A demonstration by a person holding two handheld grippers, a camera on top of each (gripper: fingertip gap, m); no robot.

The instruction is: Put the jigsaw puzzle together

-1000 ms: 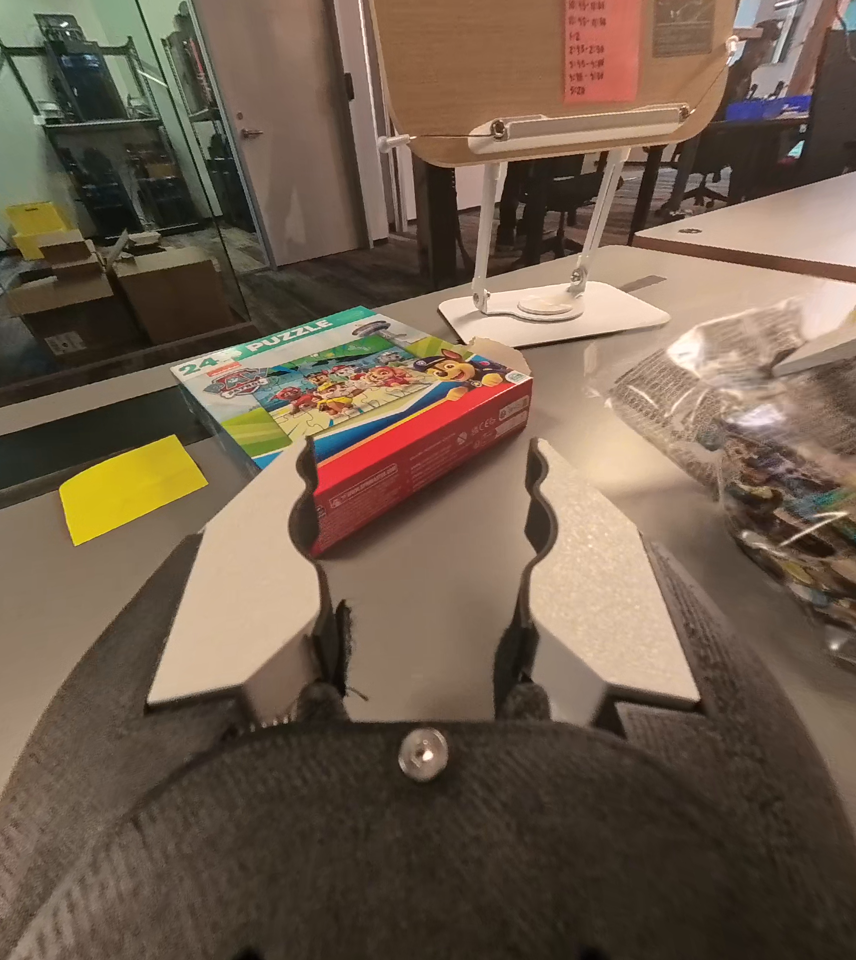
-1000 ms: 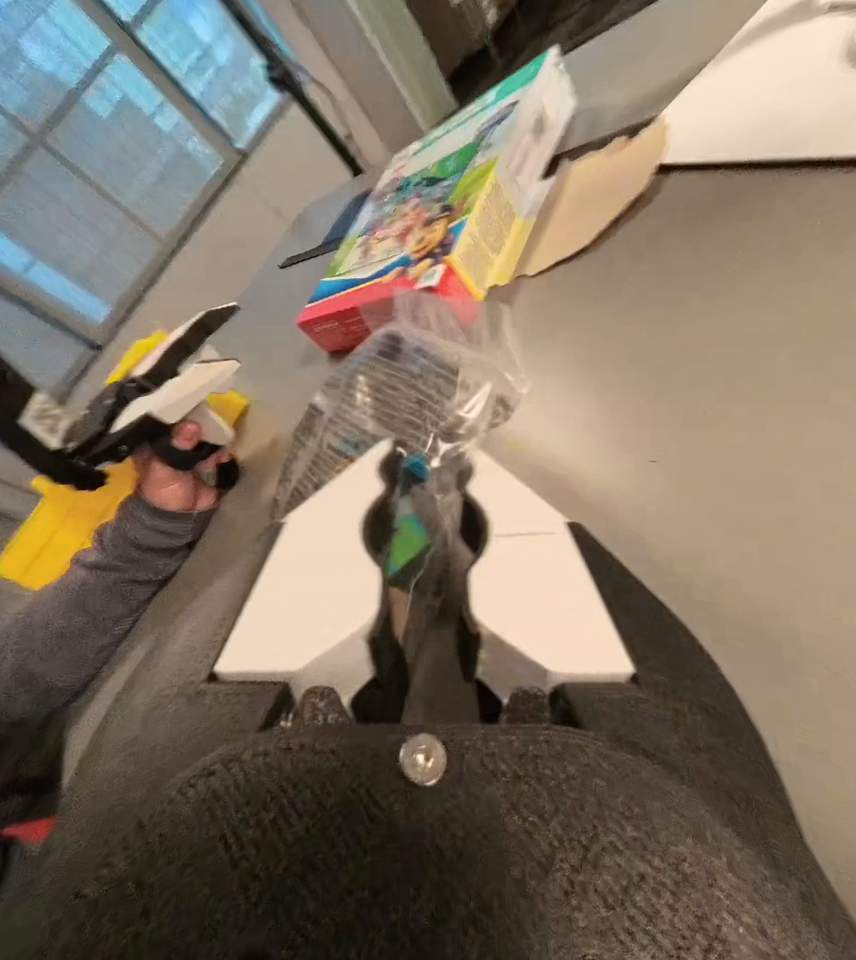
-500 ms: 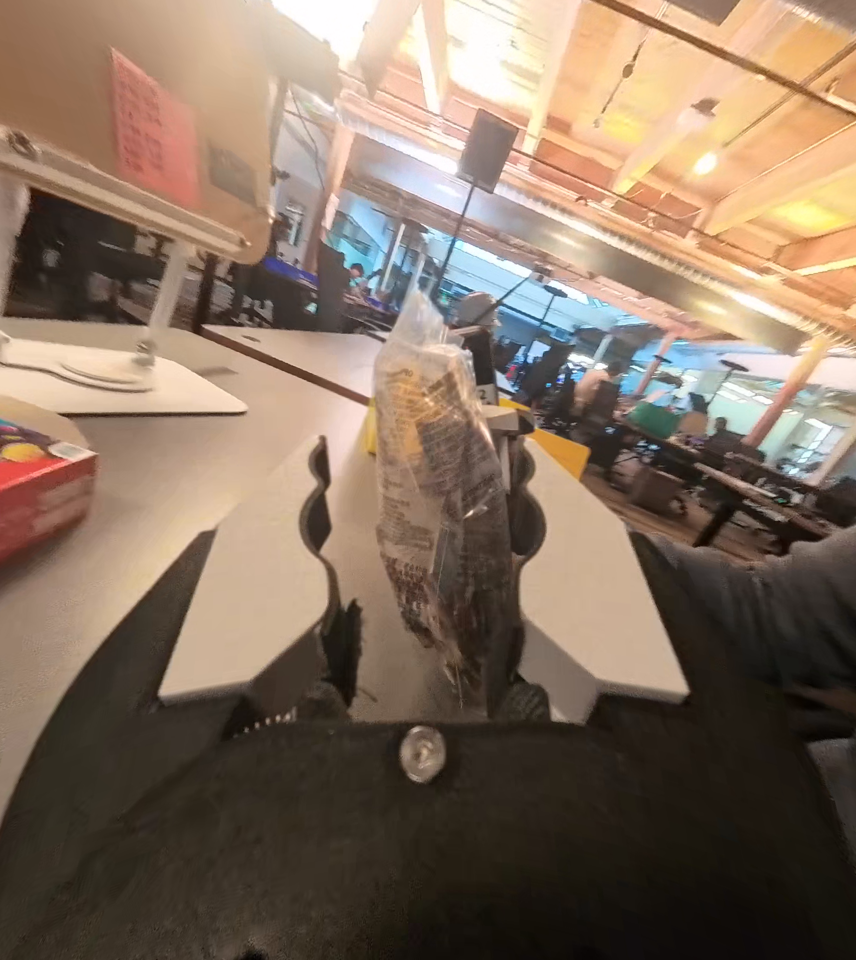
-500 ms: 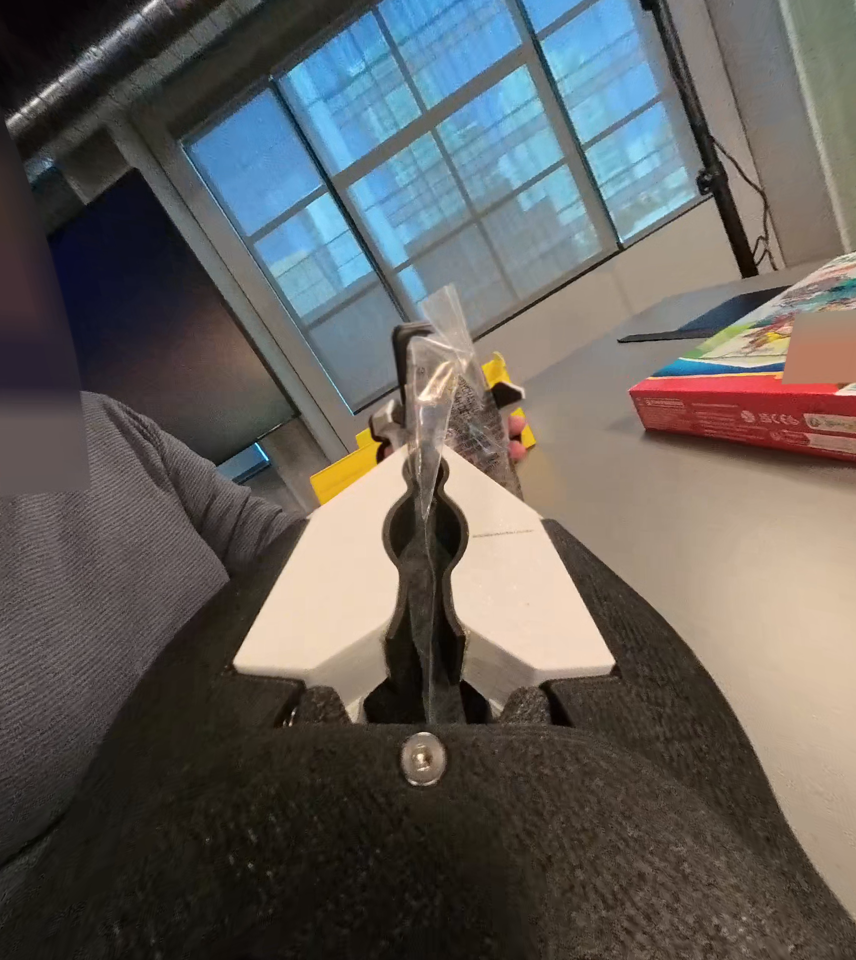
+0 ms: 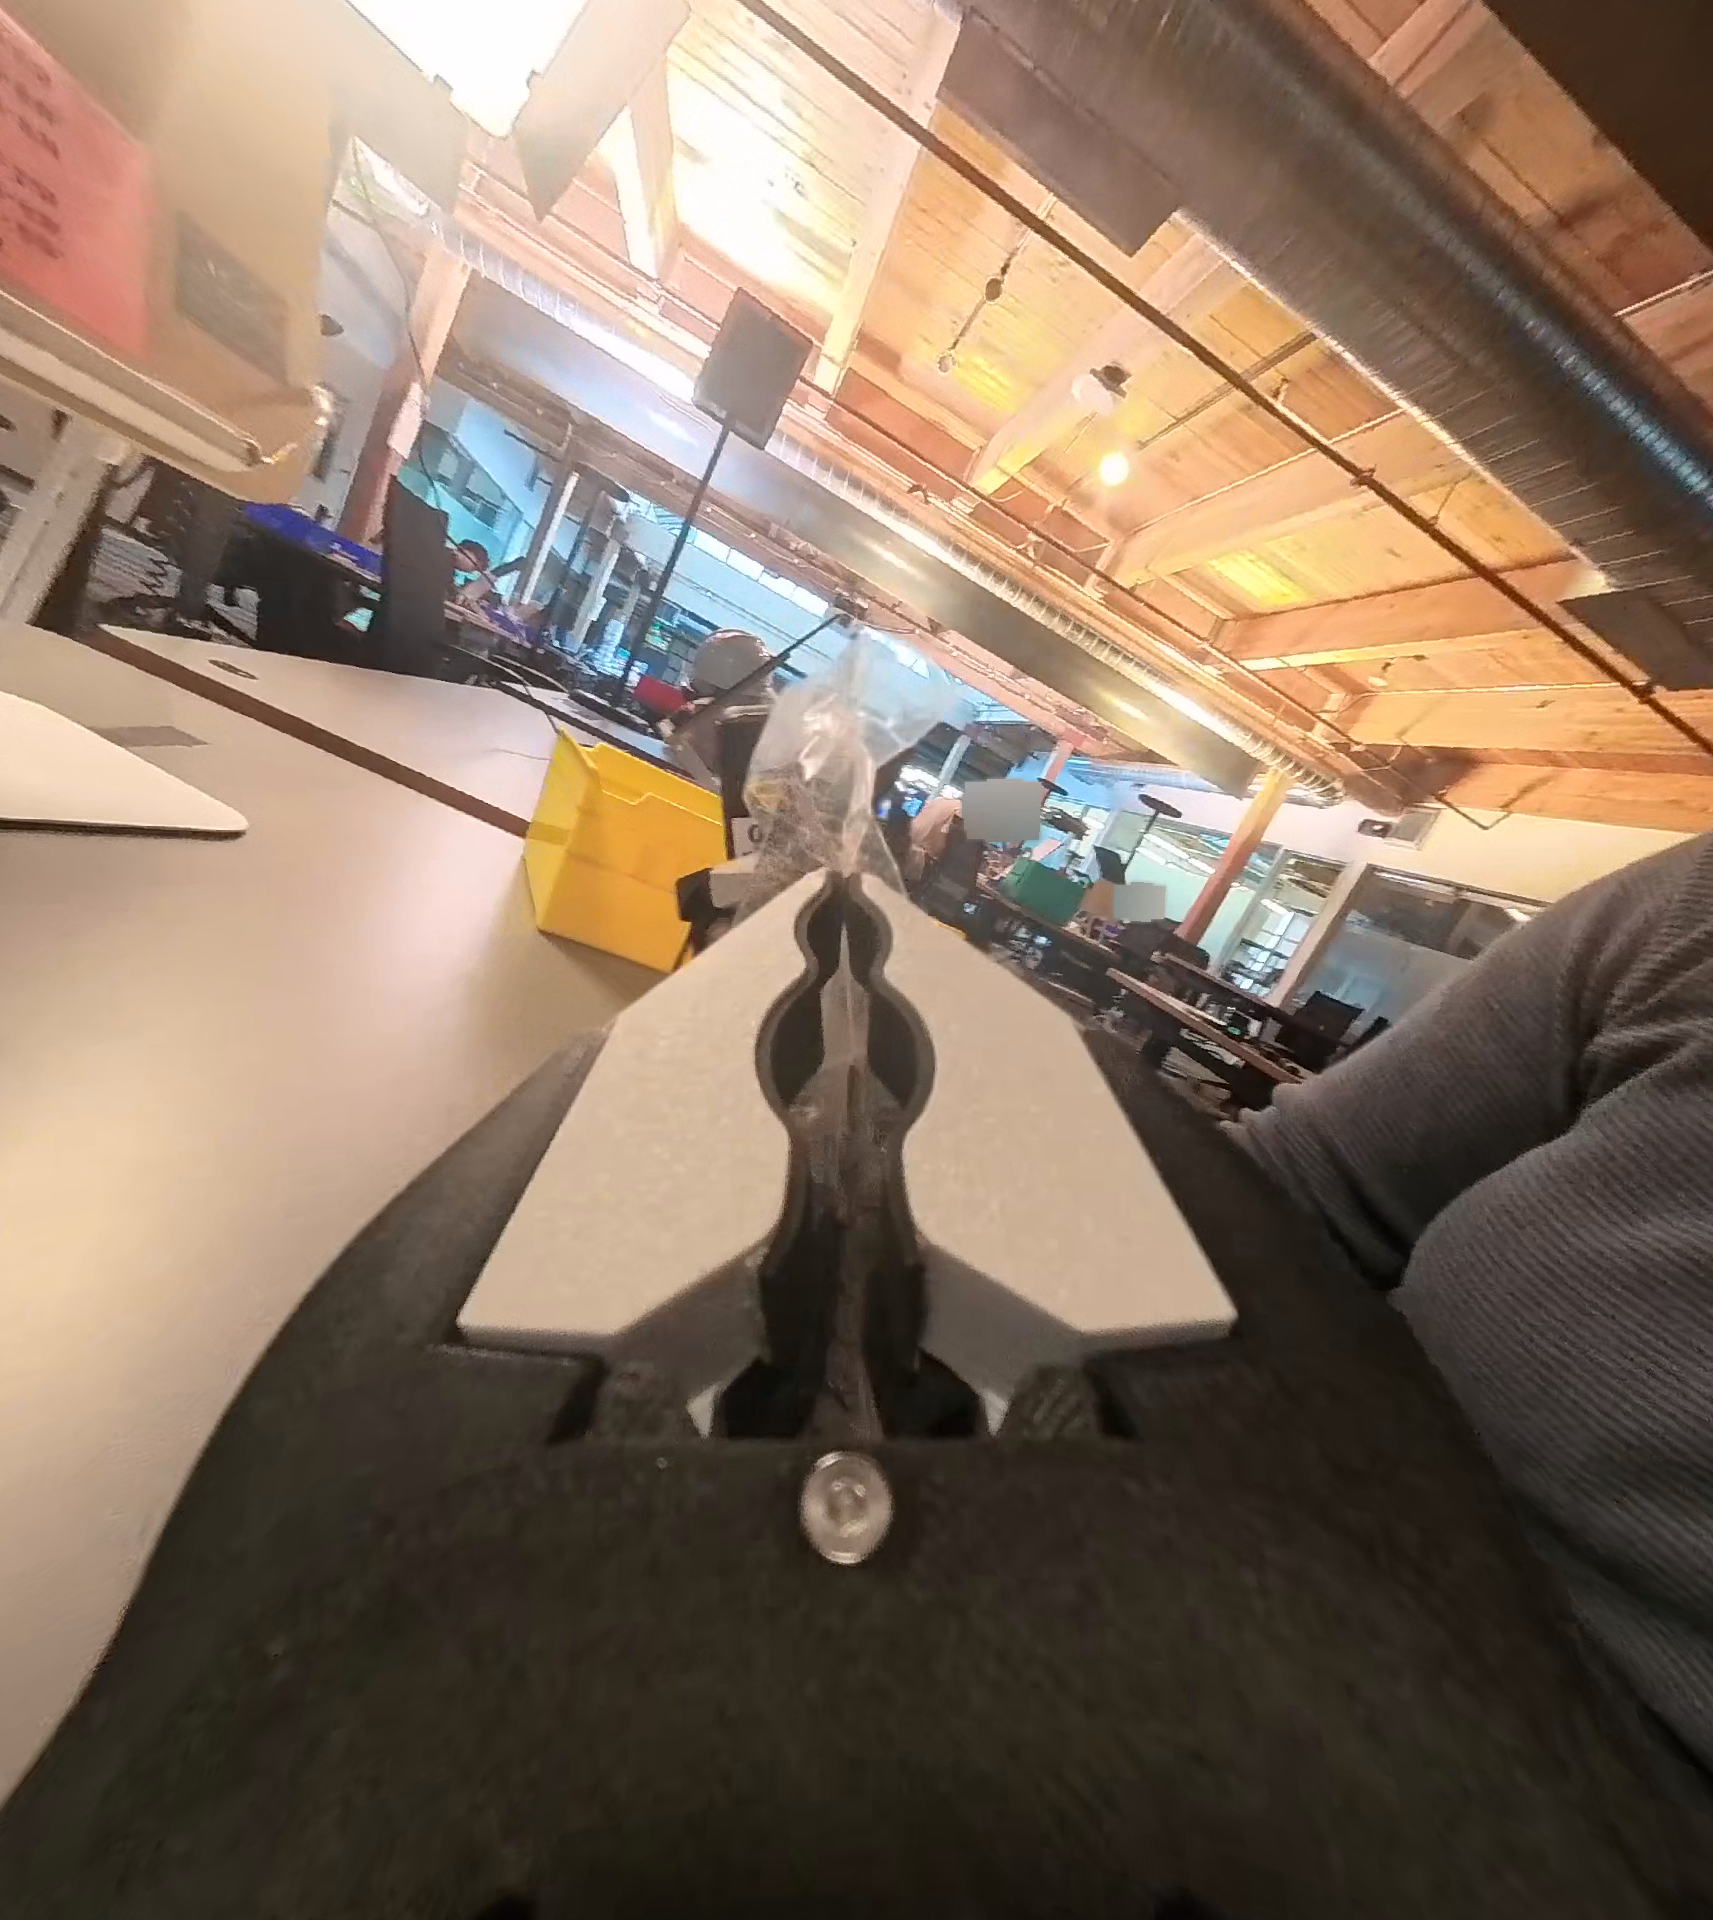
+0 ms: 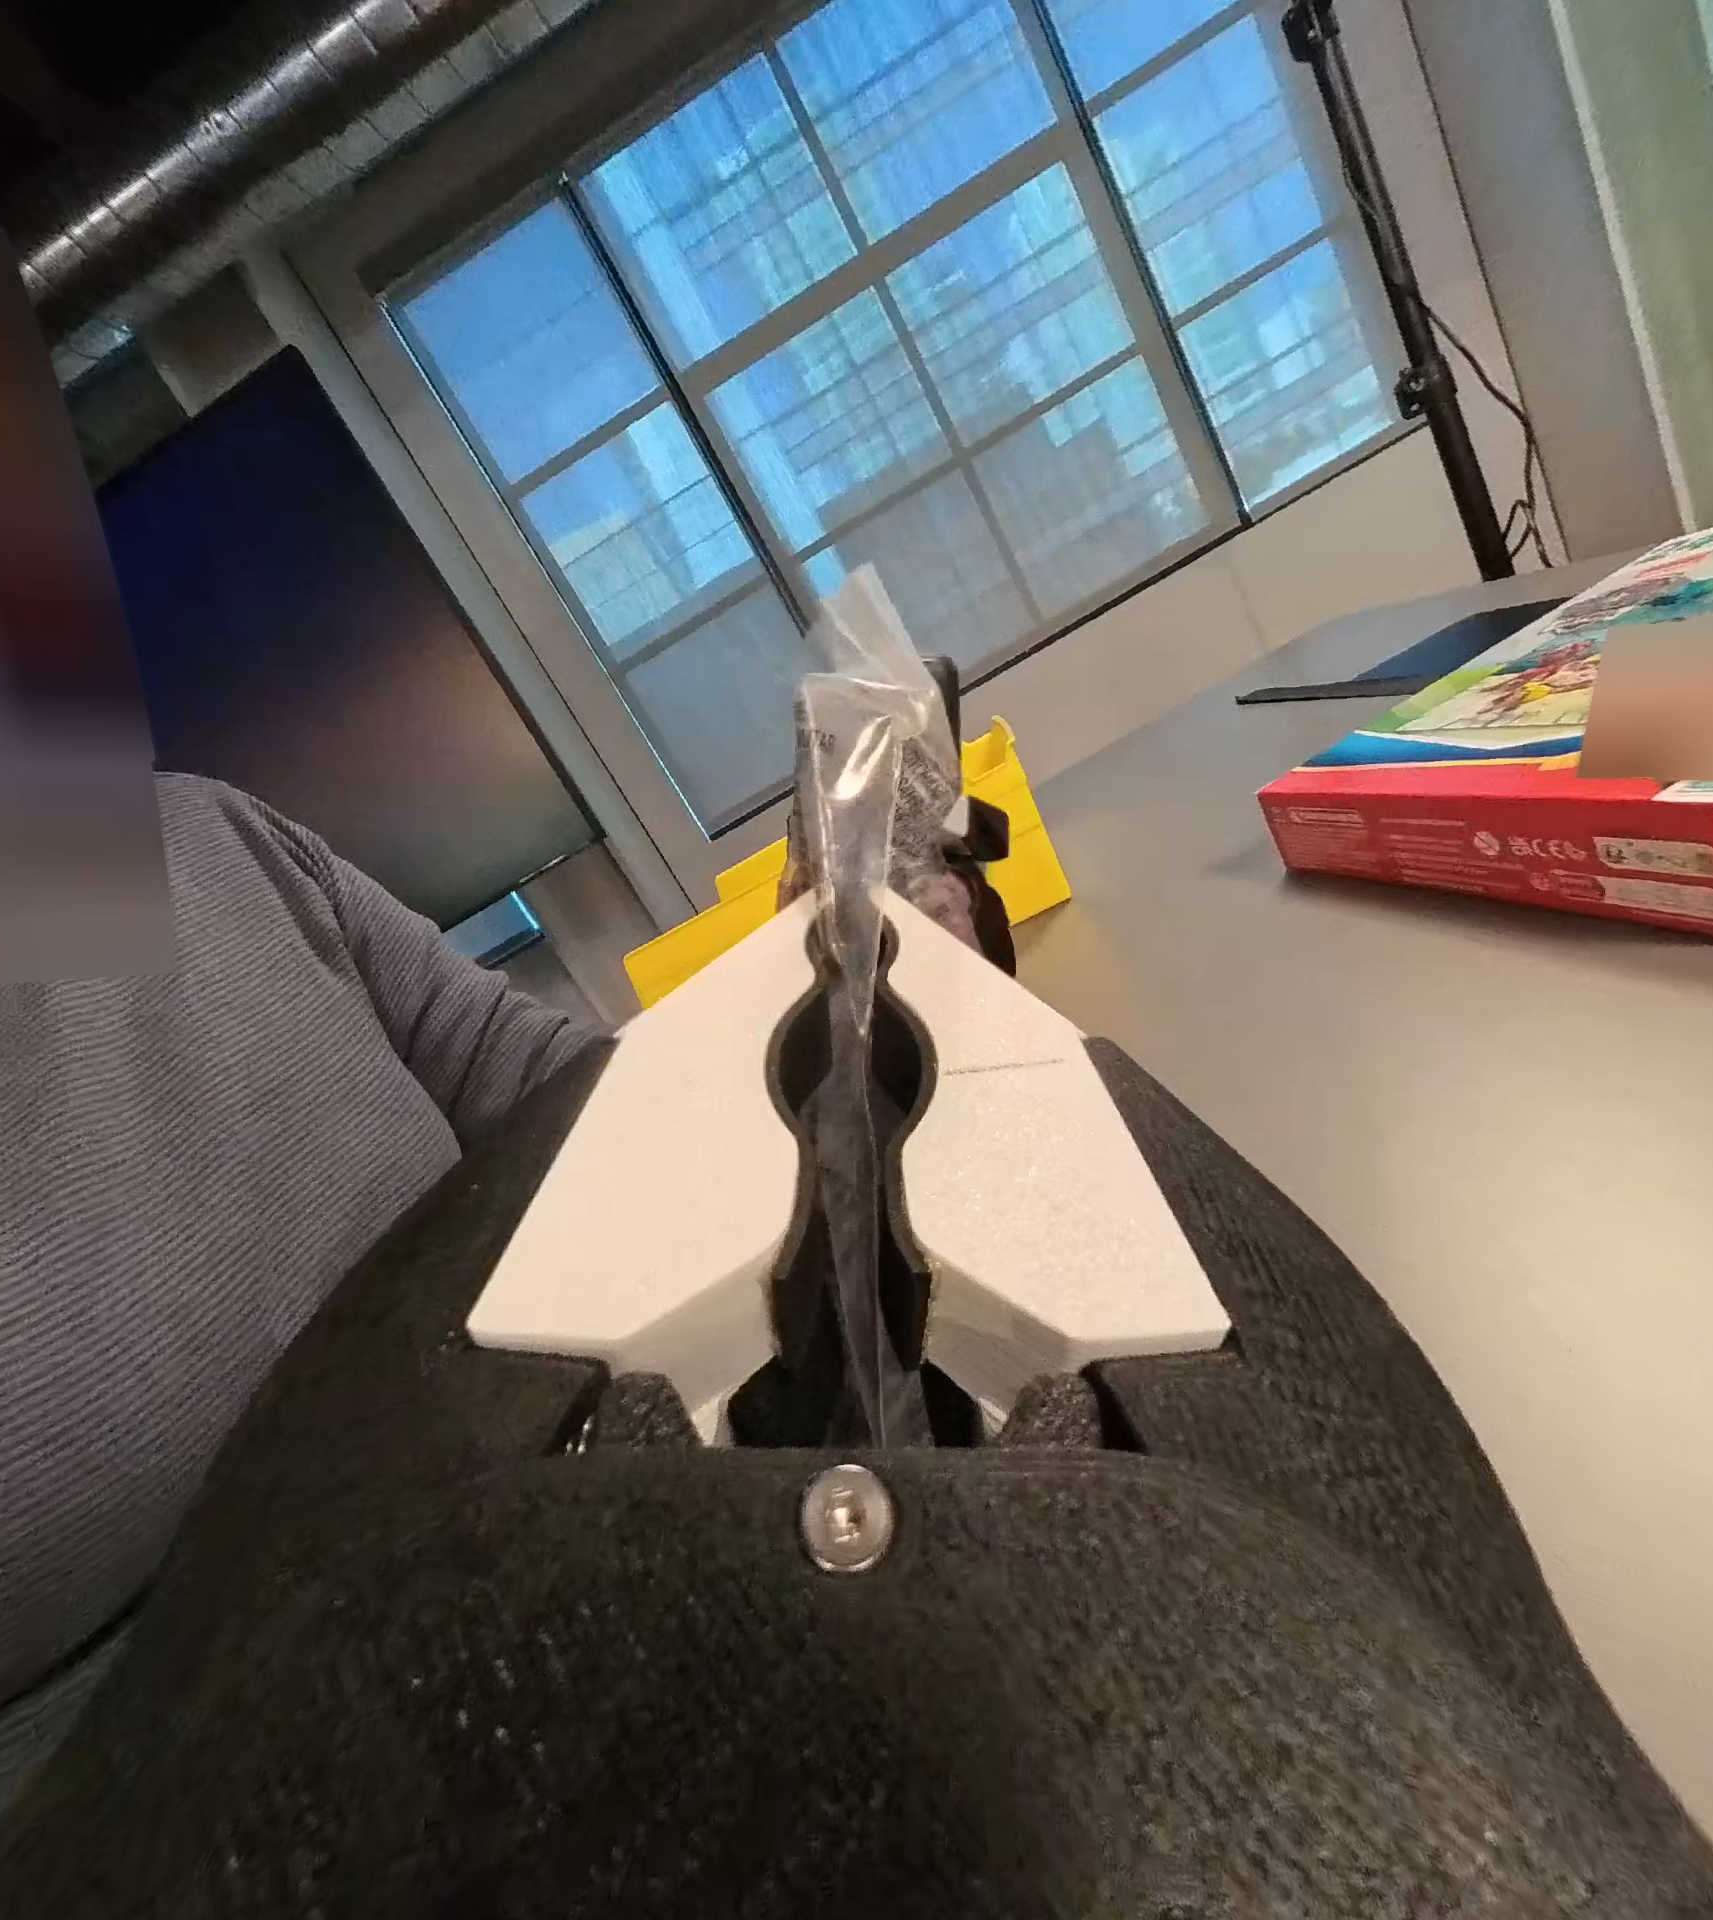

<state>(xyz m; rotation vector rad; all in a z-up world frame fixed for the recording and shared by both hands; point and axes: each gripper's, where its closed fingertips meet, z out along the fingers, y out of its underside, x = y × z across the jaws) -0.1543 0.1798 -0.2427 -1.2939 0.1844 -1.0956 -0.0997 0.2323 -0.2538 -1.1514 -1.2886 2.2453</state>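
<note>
Two grippers are closed on one clear plastic bag (image 6: 857, 790) held up above the grey table (image 6: 1403, 1143) — the right gripper (image 6: 850, 920) has its white fingers (image 6: 686, 1132) pressed on the film, and the left gripper (image 5: 844, 883) pinches another part of the same bag (image 5: 821, 769), facing the right one. Both pinches should stay on the thin film and pull evenly, I think. The bag stands nearly upright, its long axis vertical and its crumpled end pointing up, well apart from the puzzle box (image 6: 1558, 831) on the table and in front of the yellow bin (image 5: 613, 862).
</note>
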